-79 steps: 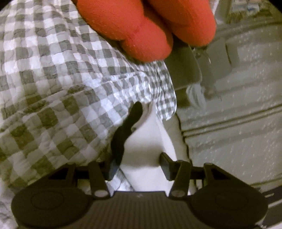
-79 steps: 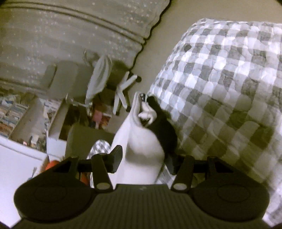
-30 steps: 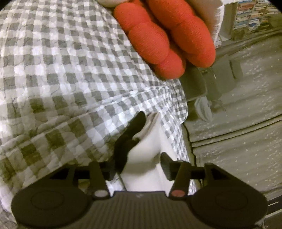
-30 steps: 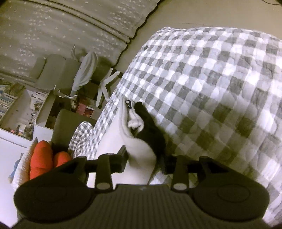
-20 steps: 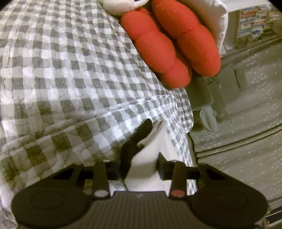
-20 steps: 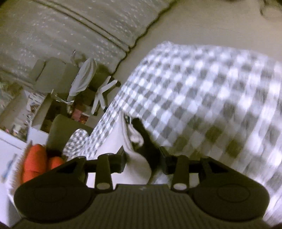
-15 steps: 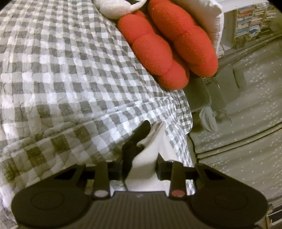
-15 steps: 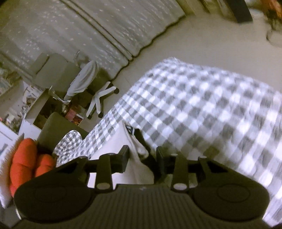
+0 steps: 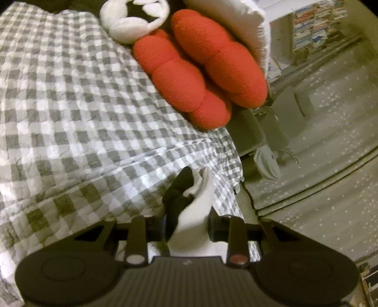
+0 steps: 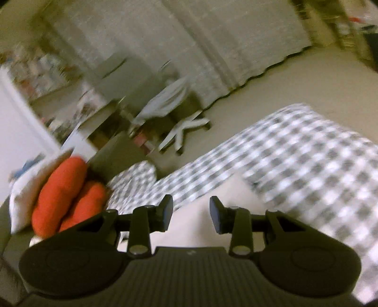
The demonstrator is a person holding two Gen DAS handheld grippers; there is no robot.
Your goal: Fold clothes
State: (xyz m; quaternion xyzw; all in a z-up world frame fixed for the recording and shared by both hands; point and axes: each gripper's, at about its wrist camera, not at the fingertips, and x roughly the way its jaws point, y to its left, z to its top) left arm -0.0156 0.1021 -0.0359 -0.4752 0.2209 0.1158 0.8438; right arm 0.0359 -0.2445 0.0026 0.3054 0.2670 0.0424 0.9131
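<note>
A white garment with a black part point(image 9: 196, 210) sticks up between the fingers of my left gripper point(image 9: 186, 224), which is shut on it just above the grey-and-white checked bedspread point(image 9: 70, 106) near the bed's edge. In the right wrist view, my right gripper point(image 10: 191, 210) stands open with nothing between its fingers. Below it a pale stretch of the white garment point(image 10: 212, 191) lies on the bedspread point(image 10: 307, 153). That view is blurred by motion.
A red knotted cushion point(image 9: 189, 78), a white pillow point(image 9: 226, 21) and a white-and-black plush point(image 9: 132, 21) sit at the head of the bed. Beyond the bed edge are a swivel chair point(image 10: 170, 101), bare floor point(image 10: 295, 78), curtains and bookshelves.
My right gripper has let go of the garment, opened and swung up, so the cloth is no longer between its fingers. My left gripper keeps its hold and has barely moved.
</note>
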